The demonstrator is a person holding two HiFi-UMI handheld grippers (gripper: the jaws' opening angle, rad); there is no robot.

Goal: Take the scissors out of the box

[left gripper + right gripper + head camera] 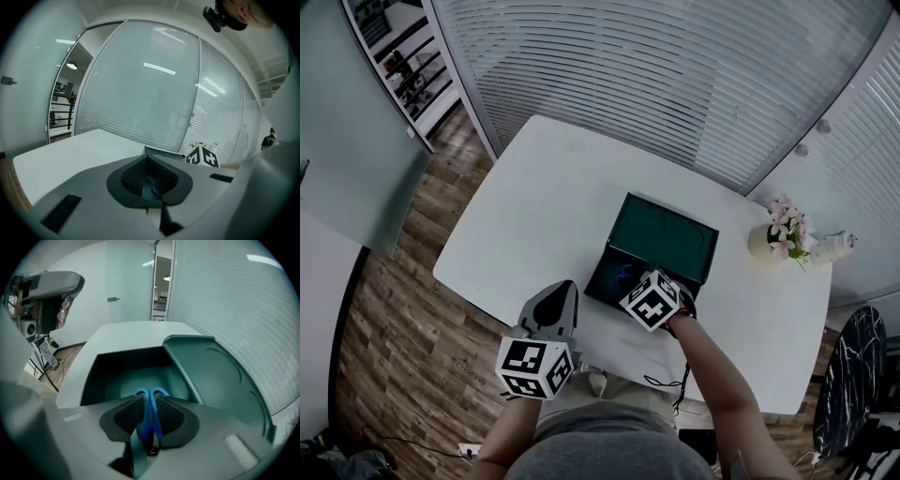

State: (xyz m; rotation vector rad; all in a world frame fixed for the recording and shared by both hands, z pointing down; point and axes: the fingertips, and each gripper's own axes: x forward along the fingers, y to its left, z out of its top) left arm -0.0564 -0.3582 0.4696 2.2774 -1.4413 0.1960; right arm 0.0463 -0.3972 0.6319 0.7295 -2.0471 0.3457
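Standing open near the front edge of the table (534, 187), the box (602, 281) has its lid (661, 234) tilted back toward the blinds (675, 75). Its base is therefore open from above and from the person's side. Bare tabletop spreads to the left of the box and behind it. A vase of flowers (778, 236) sits well apart near the right edge.

The left gripper (562, 289) hangs at the table's near edge, left of the box and apart from it, with its jaws together. The right gripper (149, 397) points steeply down into the box at its near wall. Its jaws stand apart, and the blue-handled scissors (153, 420) lie between the pads (125, 416), with the handle loops toward the fingertips, over the box floor. Whether the pads touch the handles is hard to tell.
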